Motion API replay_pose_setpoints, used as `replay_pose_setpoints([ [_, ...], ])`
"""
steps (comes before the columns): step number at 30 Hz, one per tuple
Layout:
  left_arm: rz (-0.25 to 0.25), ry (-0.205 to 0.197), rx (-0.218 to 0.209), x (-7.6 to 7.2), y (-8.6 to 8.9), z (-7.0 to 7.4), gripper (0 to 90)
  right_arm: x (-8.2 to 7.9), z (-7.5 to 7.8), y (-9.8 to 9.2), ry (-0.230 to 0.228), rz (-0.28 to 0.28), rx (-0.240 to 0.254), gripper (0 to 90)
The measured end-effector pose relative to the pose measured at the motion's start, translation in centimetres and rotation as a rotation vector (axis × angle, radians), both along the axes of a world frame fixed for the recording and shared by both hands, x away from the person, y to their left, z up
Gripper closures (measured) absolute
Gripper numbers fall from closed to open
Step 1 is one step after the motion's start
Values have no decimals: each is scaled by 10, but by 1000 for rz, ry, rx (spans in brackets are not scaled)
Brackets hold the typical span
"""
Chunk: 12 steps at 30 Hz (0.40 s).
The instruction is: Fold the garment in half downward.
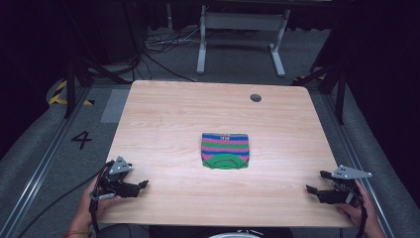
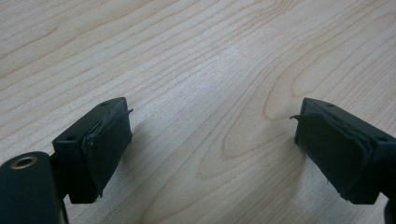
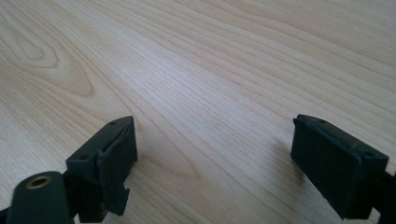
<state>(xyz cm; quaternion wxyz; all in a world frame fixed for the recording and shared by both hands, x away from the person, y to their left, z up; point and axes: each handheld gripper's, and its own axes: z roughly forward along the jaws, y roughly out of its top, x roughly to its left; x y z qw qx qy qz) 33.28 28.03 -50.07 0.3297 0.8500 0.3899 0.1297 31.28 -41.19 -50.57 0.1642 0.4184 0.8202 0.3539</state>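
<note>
A folded striped cloth [image 1: 225,150], banded in blue, pink and green, lies flat near the middle of the wooden table [image 1: 168,114]. My left gripper [image 1: 144,184] rests at the table's front left corner, held by a hand, well apart from the cloth. Its jaws stand wide apart in the left gripper view, left gripper [image 2: 212,130] with bare wood between the pads. My right gripper [image 1: 315,182] sits at the front right corner, also far from the cloth. In the right gripper view, the right gripper [image 3: 215,140] is open over bare wood with nothing held.
A round grommet hole [image 1: 255,97] is set in the table's far right part. Beyond the far edge stand a white desk frame [image 1: 241,34] and loose cables [image 1: 158,47] on the grey floor. A floor marking "4" [image 1: 81,140] lies left of the table.
</note>
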Motion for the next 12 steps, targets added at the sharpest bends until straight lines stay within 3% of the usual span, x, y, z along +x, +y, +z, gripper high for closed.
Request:
replay_pose_setpoints([
  [12,3,-4,8,1,0,0,95,0,0,0,0,0,0,147],
])
